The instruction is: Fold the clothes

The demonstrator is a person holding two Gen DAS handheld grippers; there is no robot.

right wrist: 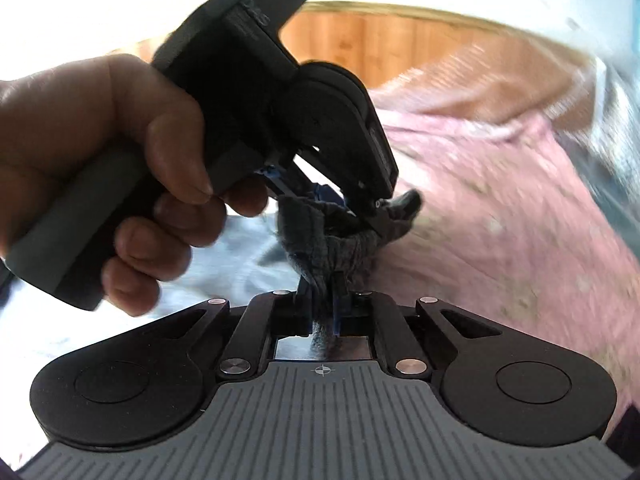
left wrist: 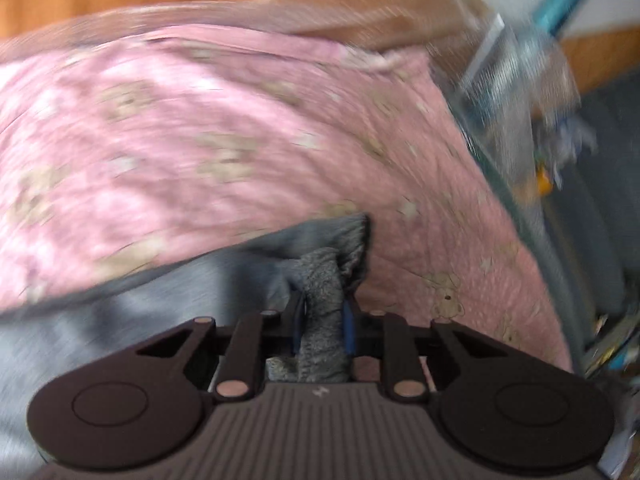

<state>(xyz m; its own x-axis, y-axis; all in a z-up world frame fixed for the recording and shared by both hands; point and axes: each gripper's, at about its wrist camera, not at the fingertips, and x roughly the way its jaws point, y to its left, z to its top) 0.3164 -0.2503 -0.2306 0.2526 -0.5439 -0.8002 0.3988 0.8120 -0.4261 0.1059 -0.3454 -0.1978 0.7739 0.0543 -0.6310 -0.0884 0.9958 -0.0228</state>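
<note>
A grey knit garment [left wrist: 322, 280] is pinched between the fingers of my left gripper [left wrist: 322, 316], and the rest of it trails to the lower left over a pink bedspread [left wrist: 200, 140]. In the right wrist view my right gripper [right wrist: 324, 300] is shut on the same grey garment [right wrist: 320, 240]. The other gripper, held by a hand [right wrist: 100, 168], grips the cloth just above and beyond it [right wrist: 352, 204]. The two grippers are very close together on a bunched edge of the cloth.
The pink bedspread [right wrist: 500, 208] with a bear print covers the bed. A wooden headboard [right wrist: 380, 44] stands behind it. Cluttered, blurred items [left wrist: 520, 92] stand by the bed's right side, above a grey floor [left wrist: 600, 220].
</note>
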